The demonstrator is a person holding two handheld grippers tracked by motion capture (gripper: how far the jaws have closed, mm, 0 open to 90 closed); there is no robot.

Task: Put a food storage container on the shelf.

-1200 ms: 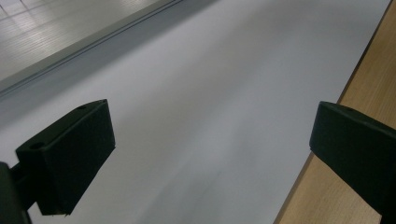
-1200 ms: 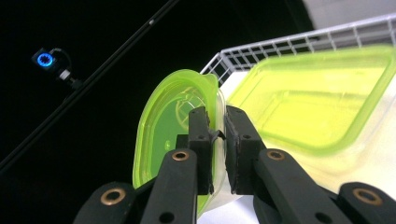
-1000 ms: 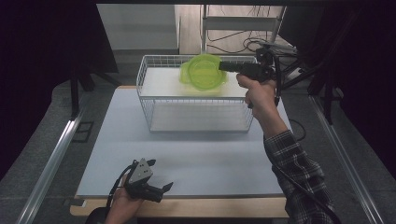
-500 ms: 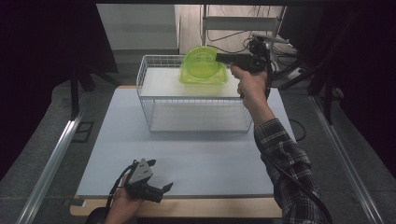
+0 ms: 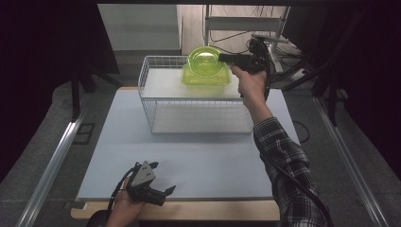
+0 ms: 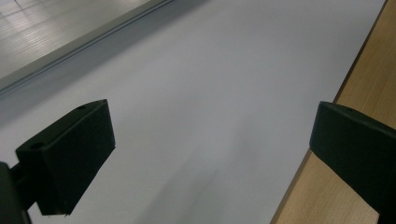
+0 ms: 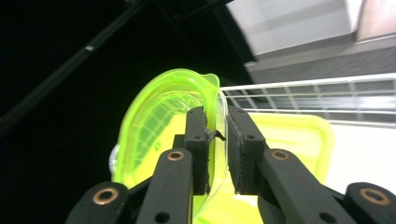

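My right gripper (image 5: 223,57) reaches in from the right over the far end of a white wire basket (image 5: 189,118). It is shut on the rim of a round translucent green bowl (image 5: 204,60), which stands on edge. The bowl (image 7: 159,126) has its rim between the two pads of this gripper (image 7: 217,126). The jaws have just been opening a little, with the rim still between them. Under the bowl, a green rectangular container (image 5: 205,79) sits inside the basket. My left gripper (image 5: 161,194) rests at the table's front edge, open, and in its own view this gripper (image 6: 210,149) has only bare table between its jaws.
The basket stands at the back of a pale grey table mat (image 5: 189,156), and a wooden table edge (image 5: 198,210) runs along the front. Cables and metal stands (image 5: 265,28) crowd the floor behind the table. A metal rail (image 5: 52,165) runs along the left.
The right hand has carried the green bowl a little left, over the container at the basket's back, and the bowl now stands steadier on edge. The left gripper has not moved.
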